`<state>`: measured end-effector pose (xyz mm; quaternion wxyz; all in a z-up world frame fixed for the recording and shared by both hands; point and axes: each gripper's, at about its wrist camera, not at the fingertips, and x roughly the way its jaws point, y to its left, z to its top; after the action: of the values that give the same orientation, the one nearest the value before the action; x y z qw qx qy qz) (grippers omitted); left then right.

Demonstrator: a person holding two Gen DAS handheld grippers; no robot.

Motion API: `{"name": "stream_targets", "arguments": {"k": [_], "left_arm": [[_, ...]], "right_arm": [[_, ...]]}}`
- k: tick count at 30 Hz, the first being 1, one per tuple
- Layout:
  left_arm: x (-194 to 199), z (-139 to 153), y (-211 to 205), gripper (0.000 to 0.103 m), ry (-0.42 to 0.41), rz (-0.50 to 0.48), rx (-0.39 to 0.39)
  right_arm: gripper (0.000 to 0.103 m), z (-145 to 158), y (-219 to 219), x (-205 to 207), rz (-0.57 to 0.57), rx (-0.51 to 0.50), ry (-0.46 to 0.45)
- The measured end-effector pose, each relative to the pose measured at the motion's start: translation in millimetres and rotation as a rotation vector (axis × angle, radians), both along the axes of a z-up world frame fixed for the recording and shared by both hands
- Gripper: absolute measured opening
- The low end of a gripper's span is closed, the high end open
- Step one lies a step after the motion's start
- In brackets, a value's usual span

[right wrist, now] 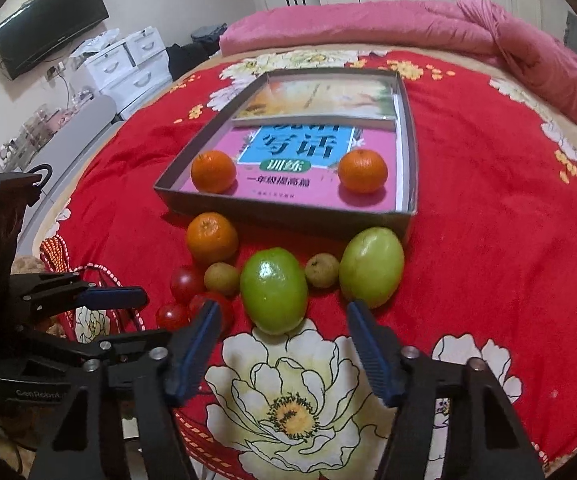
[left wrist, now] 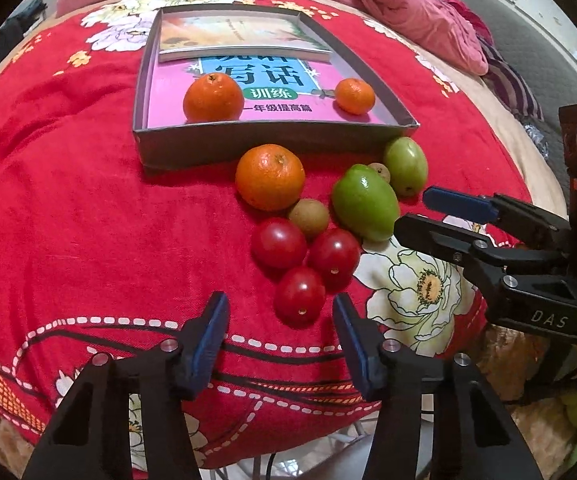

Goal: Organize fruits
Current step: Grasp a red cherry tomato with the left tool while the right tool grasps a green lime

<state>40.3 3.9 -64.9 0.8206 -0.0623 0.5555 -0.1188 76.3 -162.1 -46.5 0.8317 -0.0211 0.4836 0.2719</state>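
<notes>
A grey shallow box lies on the red flowered bedspread and holds two oranges. In front of it are a third orange, two green fruits, two small brown fruits and three red tomatoes. My left gripper is open, its tips on either side of the nearest tomato without pressing it. My right gripper is open just short of the nearer green fruit; it also shows as the right gripper in the left wrist view.
Books line the bottom of the box. A pink quilt is bunched along the far side of the bed. A white drawer unit and a dark screen stand off to the left.
</notes>
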Motion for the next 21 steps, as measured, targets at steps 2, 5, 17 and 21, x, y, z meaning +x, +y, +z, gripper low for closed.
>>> {"name": "stream_targets", "arguments": {"k": [2,5,17,21], "left_arm": [[0.7,-0.7,-1.7,0.055,0.0,-0.006,-0.005],[2.3,-2.2,-4.0,0.052,0.001,-0.014,-0.005],[7.9,-8.5,-6.4,0.046,0.009,-0.022,-0.005],[9.6,-9.5,-7.3,0.046,0.009,-0.025,-0.003]], "right_arm": [[0.057,-1.9,0.6,0.6,0.003,0.006,0.009],[0.054,-7.6,2.3,3.6,0.006,0.009,0.032],[0.045,-22.9,11.5,16.5,0.007,0.023,0.089],[0.044,-25.6,18.2,20.1,0.015,0.003,0.074]]}}
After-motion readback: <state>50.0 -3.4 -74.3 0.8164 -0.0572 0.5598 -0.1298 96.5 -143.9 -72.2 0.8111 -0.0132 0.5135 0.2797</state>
